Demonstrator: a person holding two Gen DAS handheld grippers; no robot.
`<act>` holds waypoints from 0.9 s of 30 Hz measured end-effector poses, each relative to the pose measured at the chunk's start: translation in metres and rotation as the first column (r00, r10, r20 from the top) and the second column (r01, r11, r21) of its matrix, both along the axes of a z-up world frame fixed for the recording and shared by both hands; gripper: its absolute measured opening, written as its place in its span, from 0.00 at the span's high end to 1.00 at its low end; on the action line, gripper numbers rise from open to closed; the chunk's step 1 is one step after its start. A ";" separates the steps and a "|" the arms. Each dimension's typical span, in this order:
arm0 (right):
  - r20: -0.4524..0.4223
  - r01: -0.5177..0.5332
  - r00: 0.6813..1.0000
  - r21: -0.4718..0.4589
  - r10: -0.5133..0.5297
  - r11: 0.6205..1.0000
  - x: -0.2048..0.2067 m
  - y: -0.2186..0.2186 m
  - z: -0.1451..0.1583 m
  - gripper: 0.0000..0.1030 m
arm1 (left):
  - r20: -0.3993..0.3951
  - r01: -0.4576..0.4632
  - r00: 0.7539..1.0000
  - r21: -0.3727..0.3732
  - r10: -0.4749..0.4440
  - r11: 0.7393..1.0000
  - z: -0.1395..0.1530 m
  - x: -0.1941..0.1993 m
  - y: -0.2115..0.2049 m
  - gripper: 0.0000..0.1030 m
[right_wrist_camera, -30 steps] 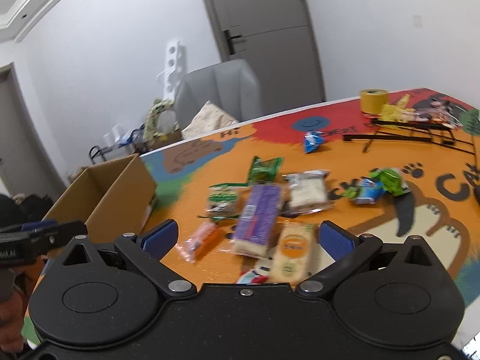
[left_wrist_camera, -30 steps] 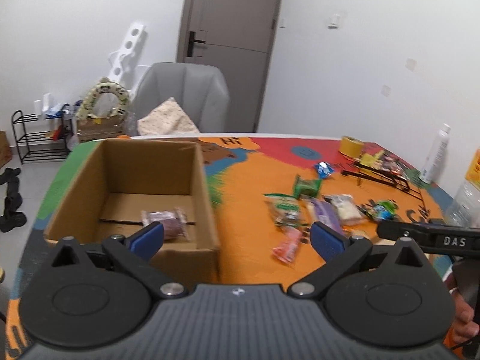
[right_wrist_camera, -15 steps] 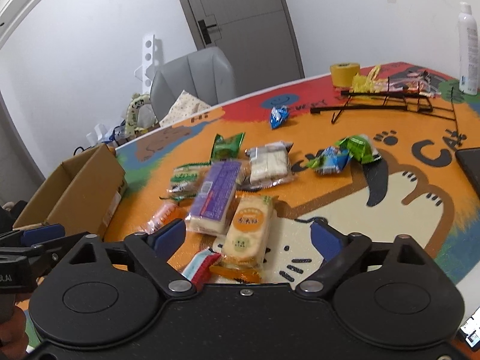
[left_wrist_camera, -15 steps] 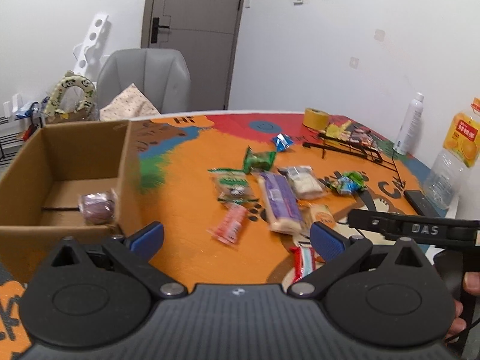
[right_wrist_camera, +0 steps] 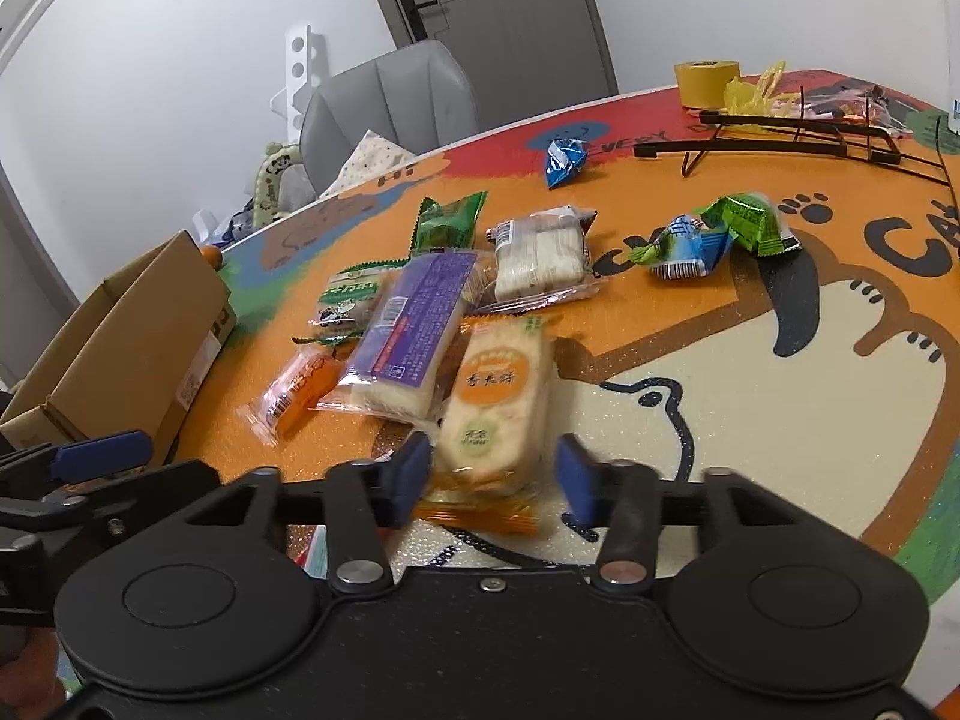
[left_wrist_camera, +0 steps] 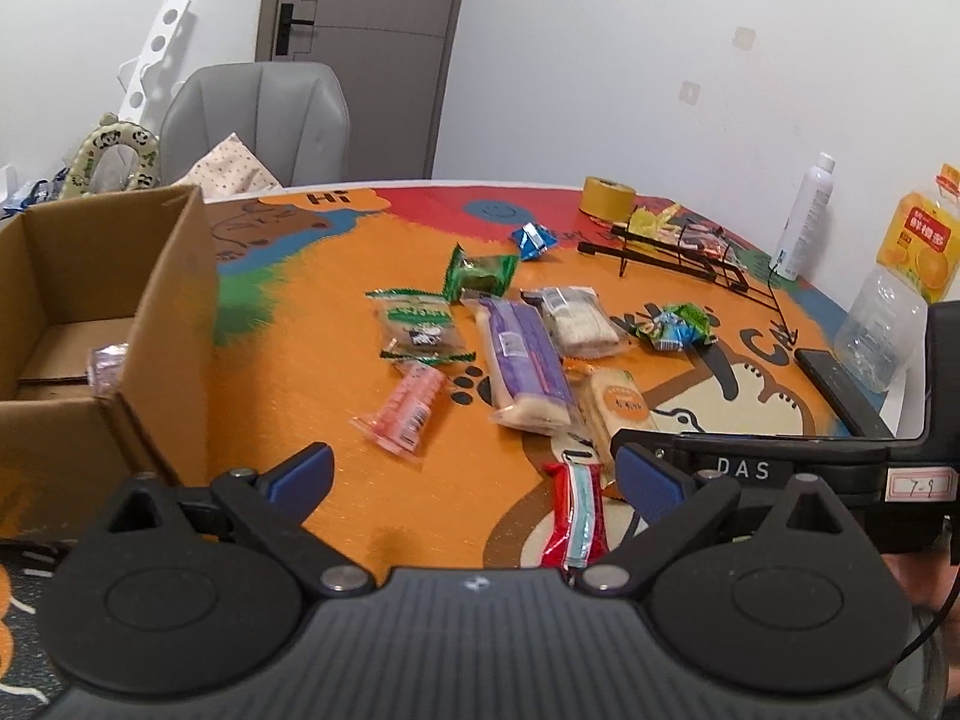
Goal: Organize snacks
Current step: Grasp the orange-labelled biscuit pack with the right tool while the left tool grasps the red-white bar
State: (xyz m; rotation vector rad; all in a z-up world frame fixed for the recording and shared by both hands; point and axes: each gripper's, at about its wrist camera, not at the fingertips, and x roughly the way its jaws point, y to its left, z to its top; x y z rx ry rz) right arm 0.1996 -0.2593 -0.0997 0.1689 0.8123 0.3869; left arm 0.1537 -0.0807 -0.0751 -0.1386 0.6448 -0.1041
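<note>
My right claw (right_wrist_camera: 491,480) straddles the orange rice-cracker pack (right_wrist_camera: 497,405), jaws apart and not yet pinching. It looks light, crinkly and brittle inside, so I'd squeeze its long sides gently. My left claw (left_wrist_camera: 474,477) hangs wide open, holding nothing.

Looks like a room in a home: grey door (left_wrist_camera: 360,54), grey padded chair (left_wrist_camera: 264,120) with a dotted cushion (left_wrist_camera: 231,171), round tabletop (left_wrist_camera: 336,396) under a bright cartoon mat, panda-print ring (left_wrist_camera: 114,153) by white walls.

Bright, even indoor light; fisheye-curved edges; right view's fingers (right_wrist_camera: 413,474) motion-blurred.
</note>
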 end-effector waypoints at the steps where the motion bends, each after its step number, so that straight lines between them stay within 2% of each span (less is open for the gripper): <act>1: 0.000 -0.002 1.000 -0.003 0.002 1.000 0.000 -0.002 0.000 0.65 | -0.002 0.004 1.000 0.000 -0.004 1.000 -0.001 0.002 -0.002 0.02; 10: 0.002 0.036 0.999 0.000 -0.036 0.999 -0.005 -0.027 0.001 0.65 | -0.020 0.058 0.998 0.001 -0.058 0.998 -0.018 0.016 -0.025 0.06; 19: -0.008 0.071 0.997 -0.021 -0.072 0.997 -0.005 -0.041 0.002 0.64 | -0.042 0.102 0.994 0.000 -0.102 0.995 -0.034 0.026 -0.043 0.24; 21: -0.007 0.072 0.997 -0.027 -0.072 0.997 -0.004 -0.040 0.003 0.57 | -0.050 0.105 0.993 0.000 -0.105 0.994 -0.037 0.028 -0.043 0.30; 24: -0.002 0.069 0.998 -0.043 -0.069 0.997 -0.003 -0.033 0.003 0.46 | -0.055 0.105 0.993 0.009 -0.104 0.994 -0.041 0.029 -0.044 0.33; 27: 0.009 0.055 0.998 -0.070 -0.055 0.996 -0.002 -0.025 0.002 0.45 | -0.049 0.100 0.994 0.029 -0.099 0.995 -0.041 0.029 -0.044 0.34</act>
